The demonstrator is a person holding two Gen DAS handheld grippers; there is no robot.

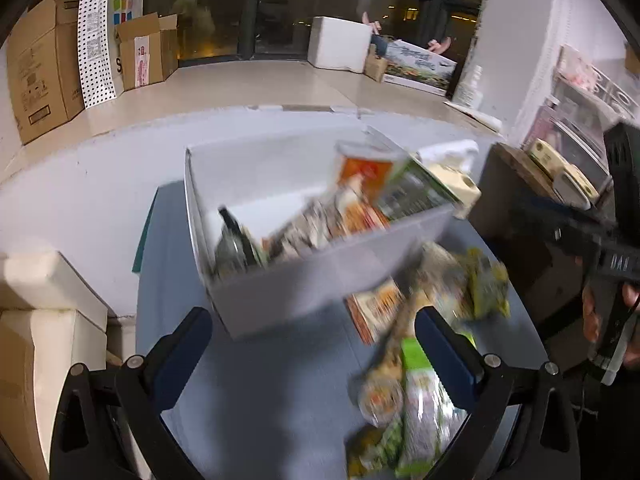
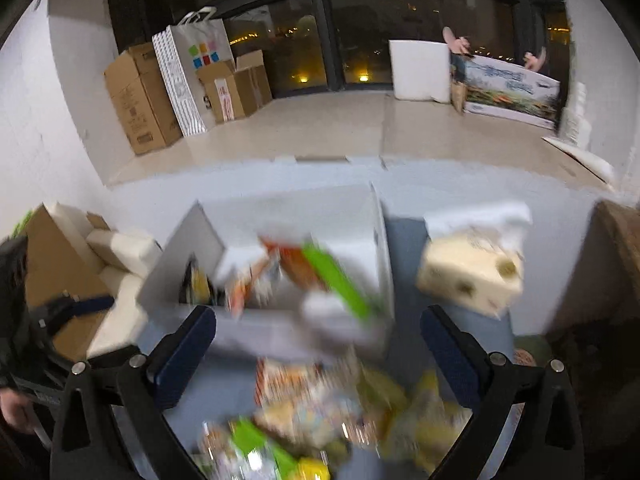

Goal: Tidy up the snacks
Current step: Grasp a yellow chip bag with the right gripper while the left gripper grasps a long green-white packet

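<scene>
A white open box [image 1: 320, 280] stands on the blue-grey table and holds several snack packs, with orange and green packs [image 1: 360, 192] upright inside. Loose snack bags [image 1: 408, 392] lie on the table in front of it, to the right. My left gripper [image 1: 314, 344] is open and empty, just in front of the box. My right gripper [image 2: 318, 344] is open and empty above a blurred pile of snack bags [image 2: 320, 408], with the box [image 2: 280, 320] just beyond. The right gripper also shows at the right edge of the left wrist view [image 1: 592, 240].
A cream tissue pack [image 2: 472, 276] sits to the right of the box. White foam blocks [image 1: 44, 292] lie at the left. Cardboard boxes [image 1: 44, 68] and a dotted paper bag [image 1: 96, 40] stand on the floor beyond. A brown cabinet [image 1: 516, 200] is at the right.
</scene>
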